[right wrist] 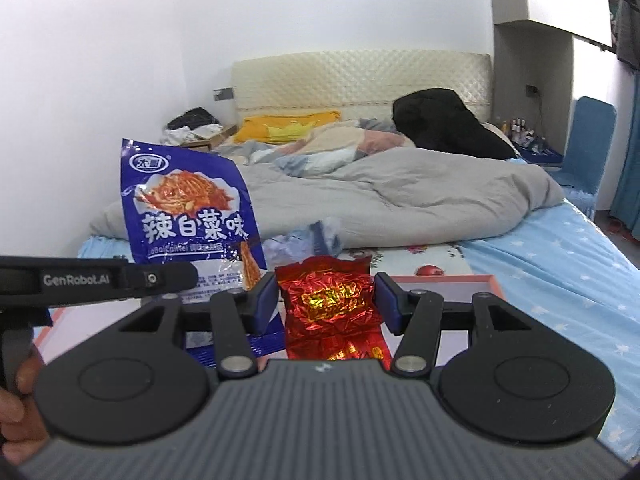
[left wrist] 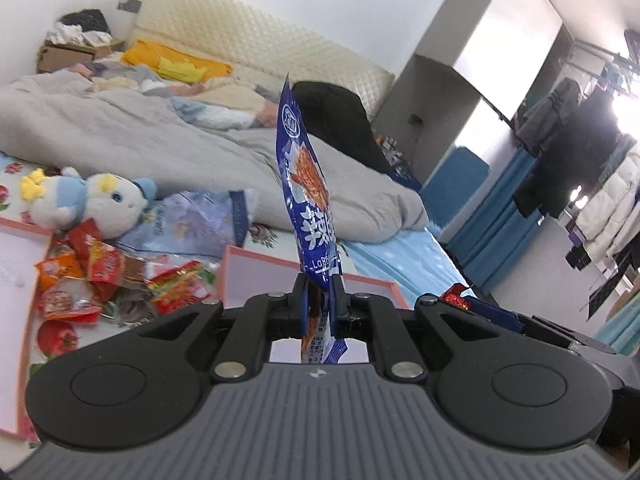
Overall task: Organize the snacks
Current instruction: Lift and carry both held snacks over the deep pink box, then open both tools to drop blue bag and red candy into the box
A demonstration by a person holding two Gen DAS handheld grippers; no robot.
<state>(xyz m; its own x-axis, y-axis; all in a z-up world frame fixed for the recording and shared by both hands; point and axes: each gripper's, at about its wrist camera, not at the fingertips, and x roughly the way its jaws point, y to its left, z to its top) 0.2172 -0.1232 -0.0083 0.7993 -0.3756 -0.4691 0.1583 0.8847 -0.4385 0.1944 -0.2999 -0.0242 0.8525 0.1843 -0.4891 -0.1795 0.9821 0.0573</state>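
Observation:
My left gripper is shut on the lower part of a blue snack packet, which stands upright and edge-on above the bed. The right wrist view shows that blue packet face-on, with the left gripper coming in from the left. My right gripper is shut on a crinkled red foil packet, its blue pads pressing on both sides. The red packet peeks out at the right of the left wrist view. Both packets hang over a pink-rimmed box.
A heap of red and orange snack packets lies between the pink-rimmed box and another pink box. Behind it are a plush toy, a pale blue bag and a grey duvet. A hand holds the left gripper.

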